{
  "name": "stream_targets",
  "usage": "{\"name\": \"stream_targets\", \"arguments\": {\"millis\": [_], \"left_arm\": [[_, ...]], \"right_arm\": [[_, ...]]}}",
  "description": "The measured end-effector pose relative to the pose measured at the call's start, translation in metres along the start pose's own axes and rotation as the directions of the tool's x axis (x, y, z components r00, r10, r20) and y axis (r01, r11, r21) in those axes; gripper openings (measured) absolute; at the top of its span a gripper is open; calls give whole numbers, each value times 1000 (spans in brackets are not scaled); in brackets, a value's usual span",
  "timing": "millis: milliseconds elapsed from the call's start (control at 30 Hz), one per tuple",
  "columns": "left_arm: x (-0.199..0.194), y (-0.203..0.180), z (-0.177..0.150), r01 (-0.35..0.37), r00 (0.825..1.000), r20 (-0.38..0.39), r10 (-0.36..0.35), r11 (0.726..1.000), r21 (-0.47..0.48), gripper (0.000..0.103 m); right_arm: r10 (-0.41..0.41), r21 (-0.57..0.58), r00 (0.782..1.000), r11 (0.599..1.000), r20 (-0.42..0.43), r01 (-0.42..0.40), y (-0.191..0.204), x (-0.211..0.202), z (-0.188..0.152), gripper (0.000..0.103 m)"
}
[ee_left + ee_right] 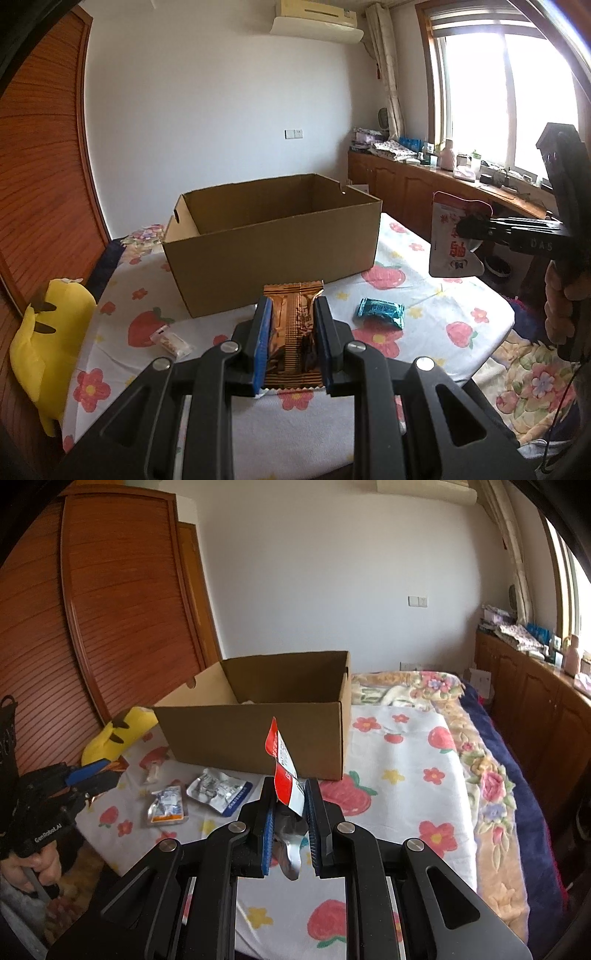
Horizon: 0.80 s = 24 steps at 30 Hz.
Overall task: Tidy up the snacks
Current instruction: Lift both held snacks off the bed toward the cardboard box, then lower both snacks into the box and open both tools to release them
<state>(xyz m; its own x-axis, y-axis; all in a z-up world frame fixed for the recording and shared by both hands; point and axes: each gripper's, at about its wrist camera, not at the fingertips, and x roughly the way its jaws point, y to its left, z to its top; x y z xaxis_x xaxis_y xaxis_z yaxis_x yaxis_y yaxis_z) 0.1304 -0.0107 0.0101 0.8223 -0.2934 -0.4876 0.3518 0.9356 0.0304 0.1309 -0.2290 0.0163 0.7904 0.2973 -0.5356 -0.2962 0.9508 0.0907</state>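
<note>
one box (pixel 273 254), six snack packets (pixel 380 312)

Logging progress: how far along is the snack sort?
Done: unclear; the cardboard box shows only a pale scrap inside. In hand: left gripper clamps a copper wrapper; right gripper a red-white pouch. Left: teal packet, white candy, two silver pouches.

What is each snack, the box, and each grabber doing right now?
Cardboard box: open on top, upright on the bed.
Left gripper: shut on the bronze snack packet.
Right gripper: shut on the red-and-white pouch, held in the air.
Blue packet: lying loose on the sheet.
Small white packet: lying loose.
</note>
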Motion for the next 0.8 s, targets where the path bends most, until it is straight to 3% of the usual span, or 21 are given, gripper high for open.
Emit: {"name": "stream_targets", "arguments": {"millis": [400, 800], "left_arm": [[6, 11, 32, -20, 998, 54, 21, 1000, -9, 21], [39, 33, 65, -23, 997, 70, 25, 1000, -18, 21]], "right_arm": [[22, -35, 998, 999, 50, -21, 12, -11, 23, 13], [62, -106, 996, 993, 64, -55, 32, 12, 59, 13]]}}
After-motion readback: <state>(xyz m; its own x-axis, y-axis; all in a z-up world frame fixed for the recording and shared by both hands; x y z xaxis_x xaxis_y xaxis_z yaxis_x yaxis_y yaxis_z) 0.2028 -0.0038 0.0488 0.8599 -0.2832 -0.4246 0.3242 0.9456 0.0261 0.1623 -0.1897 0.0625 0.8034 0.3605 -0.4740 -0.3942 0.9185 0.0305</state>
